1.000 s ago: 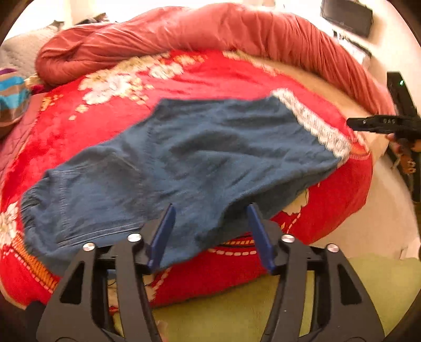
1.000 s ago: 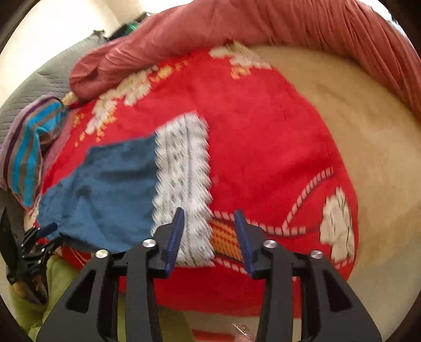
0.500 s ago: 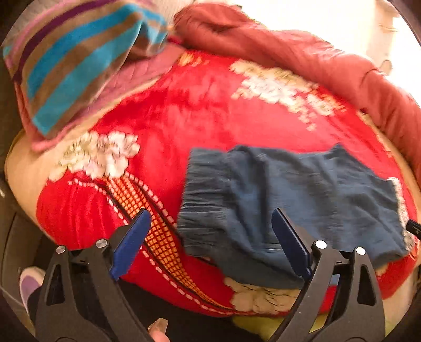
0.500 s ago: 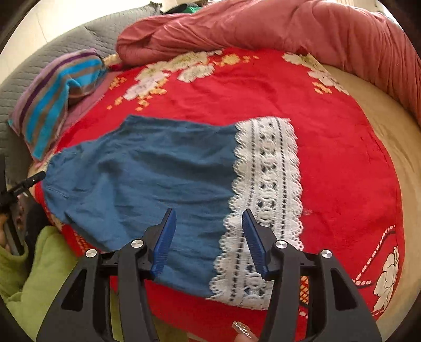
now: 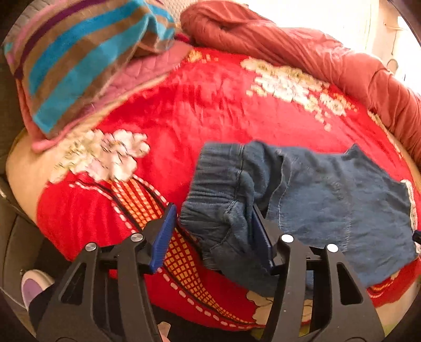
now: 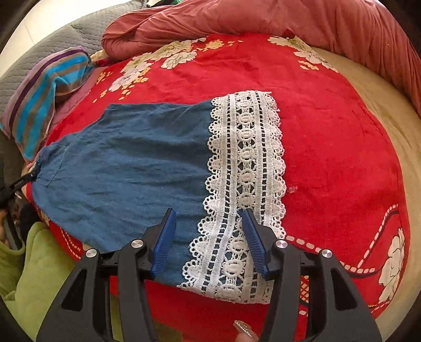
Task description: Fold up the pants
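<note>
The blue denim pants (image 5: 329,200) lie flat across a red flowered blanket (image 5: 200,105) on a bed. My left gripper (image 5: 210,231) is open, its jaws either side of the bunched elastic waistband (image 5: 210,194) at the near corner. In the right wrist view the pants (image 6: 126,163) end in a white lace hem (image 6: 244,168). My right gripper (image 6: 208,234) is open over the near edge of the lace hem, holding nothing. The left gripper shows small at the far left of the right wrist view (image 6: 15,184).
A striped pillow (image 5: 79,58) lies at the head end, also in the right wrist view (image 6: 42,100). A rolled pink-red quilt (image 6: 250,18) runs along the far side. A green cloth (image 6: 34,276) sits below the bed edge. Bare beige mattress (image 6: 389,110) is at right.
My left gripper moved from the middle of the pants to the waistband end and opened wider around it. My right gripper moved in closer over the lace hem.
</note>
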A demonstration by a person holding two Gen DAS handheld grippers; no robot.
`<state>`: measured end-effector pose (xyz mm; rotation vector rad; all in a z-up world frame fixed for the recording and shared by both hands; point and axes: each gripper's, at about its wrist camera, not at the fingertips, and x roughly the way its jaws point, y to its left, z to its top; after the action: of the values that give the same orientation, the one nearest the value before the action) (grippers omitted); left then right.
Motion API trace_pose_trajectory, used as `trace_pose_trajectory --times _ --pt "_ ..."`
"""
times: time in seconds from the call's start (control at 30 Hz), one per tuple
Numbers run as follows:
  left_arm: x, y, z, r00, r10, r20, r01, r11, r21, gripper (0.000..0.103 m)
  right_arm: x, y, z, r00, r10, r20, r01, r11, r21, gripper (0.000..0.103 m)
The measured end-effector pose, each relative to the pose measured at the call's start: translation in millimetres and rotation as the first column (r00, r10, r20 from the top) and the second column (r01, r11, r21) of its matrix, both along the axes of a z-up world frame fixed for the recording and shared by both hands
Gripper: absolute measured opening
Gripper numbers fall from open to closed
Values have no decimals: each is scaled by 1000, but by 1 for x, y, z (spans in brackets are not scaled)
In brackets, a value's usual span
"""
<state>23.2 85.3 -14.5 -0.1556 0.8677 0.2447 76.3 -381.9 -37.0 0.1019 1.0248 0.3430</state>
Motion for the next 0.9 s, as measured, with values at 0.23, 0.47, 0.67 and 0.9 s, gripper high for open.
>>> trace_pose_trajectory --times 0.23,0.47,0.67,0.9 --pt "-8 -46 56 984 -107 140 94 991 93 54 33 -26 39 989 -63 136 54 996 73 51" --pt "40 -109 19 948 -319 -4 319 947 42 54 121 -42 16 992 -124 40 120 989 92 51" --pt "69 -121 -27 937 -324 -132 333 941 56 54 142 -41 -10 996 -80 -33 85 983 162 40" --pt "67 -113 -38 942 -313 -122 316 949 2 56 123 -60 -2 989 -139 60 124 972 197 13"
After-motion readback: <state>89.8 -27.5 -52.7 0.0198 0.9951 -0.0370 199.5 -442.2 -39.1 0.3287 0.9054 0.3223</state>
